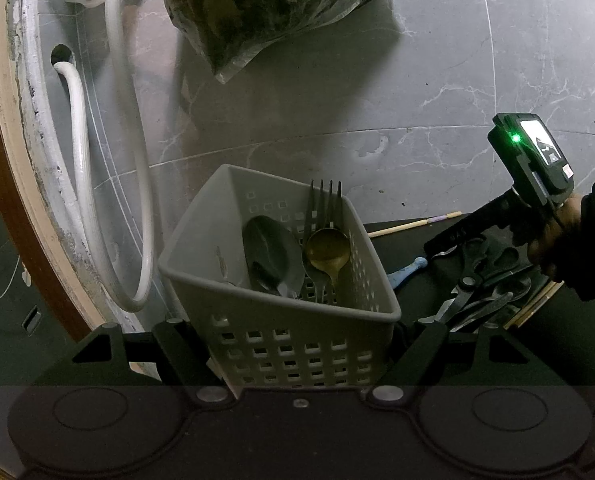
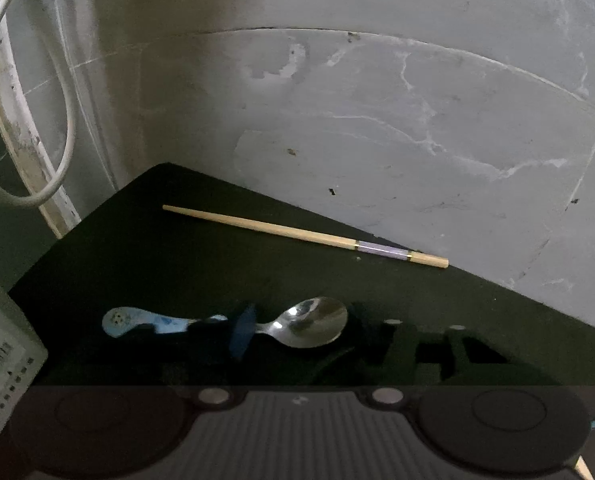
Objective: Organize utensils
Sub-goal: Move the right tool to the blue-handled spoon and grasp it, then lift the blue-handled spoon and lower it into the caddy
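Left gripper (image 1: 303, 354) clamped on the near wall of a grey perforated caddy (image 1: 257, 216), 1 finger (image 1: 177, 344) on each side of it, holding it slightly tilted above a grey marbled floor (image 1: 377, 100). Inside the caddy: a dark fork (image 1: 324, 200) standing tines up against the far wall, a gold spoon (image 1: 326, 256) bowl up in front of it, and a large steel spoon (image 1: 271, 248) beside that to the left. Right gripper (image 2: 297, 332) low over a black mat (image 2: 177, 260); a small steel spoon with a blue-and-white patterned handle (image 2: 309, 326) lies crosswise between its dark fingers, the blue-padded left finger (image 2: 243, 330) at the spoon's neck. Whether the pads press on it cannot be told; the area is dark. 1 wooden chopstick with a pale purple band (image 2: 305, 236) lies further back on the mat, well apart from the spoon, near the mat's far edge. Left wrist view shows the person's hand (image 1: 553, 236) around the right gripper's handle, a green light lit on it, and below it a heap of dark scissors and other utensils (image 1: 481, 292) on the mat. White hoses (image 1: 137, 200) loop at left along a curved wall; a plastic bag of dark greens (image 1: 265, 8) lies on the floor behind.
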The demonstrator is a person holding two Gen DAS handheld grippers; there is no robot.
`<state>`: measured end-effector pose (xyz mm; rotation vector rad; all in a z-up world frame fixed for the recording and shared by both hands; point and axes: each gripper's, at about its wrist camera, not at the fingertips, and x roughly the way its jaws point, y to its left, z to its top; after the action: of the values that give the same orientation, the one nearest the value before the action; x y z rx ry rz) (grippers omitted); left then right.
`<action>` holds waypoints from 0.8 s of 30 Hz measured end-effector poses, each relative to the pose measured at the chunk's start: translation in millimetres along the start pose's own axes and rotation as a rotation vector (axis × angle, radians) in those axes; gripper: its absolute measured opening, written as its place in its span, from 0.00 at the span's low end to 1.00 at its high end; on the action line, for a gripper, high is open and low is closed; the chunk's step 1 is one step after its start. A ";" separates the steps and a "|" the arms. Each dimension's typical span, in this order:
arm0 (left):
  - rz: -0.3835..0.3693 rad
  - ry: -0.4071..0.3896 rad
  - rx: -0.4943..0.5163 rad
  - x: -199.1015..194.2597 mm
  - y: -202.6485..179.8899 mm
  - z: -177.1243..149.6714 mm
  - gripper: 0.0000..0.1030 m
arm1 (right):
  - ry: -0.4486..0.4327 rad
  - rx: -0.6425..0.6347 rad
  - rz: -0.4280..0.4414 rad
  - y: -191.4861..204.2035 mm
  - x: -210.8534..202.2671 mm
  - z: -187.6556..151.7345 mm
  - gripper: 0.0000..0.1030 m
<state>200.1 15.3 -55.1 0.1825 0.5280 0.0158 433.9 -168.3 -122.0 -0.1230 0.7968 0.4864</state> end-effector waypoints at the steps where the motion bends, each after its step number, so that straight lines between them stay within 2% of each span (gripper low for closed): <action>1: 0.000 0.000 0.000 0.0 -0.1 0.0 0.77 | 0.002 0.007 -0.004 -0.7 0.1 0.6 0.37; 2: 0.000 0.000 0.000 0.1 0.0 0.0 0.77 | 0.013 0.017 -0.008 -2.1 1.6 0.9 0.27; 12: 0.001 0.000 0.000 -0.2 0.4 -0.3 0.77 | -0.035 0.076 -0.025 -6.0 1.1 -4.4 0.12; 24: -0.018 -0.008 0.000 0.4 4.6 -1.3 0.77 | -0.191 0.075 -0.017 4.7 -37.4 -0.7 0.02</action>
<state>199.9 20.0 -55.5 0.1777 0.5220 -0.0025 409.0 -178.2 -95.5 -0.0134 0.6253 0.4440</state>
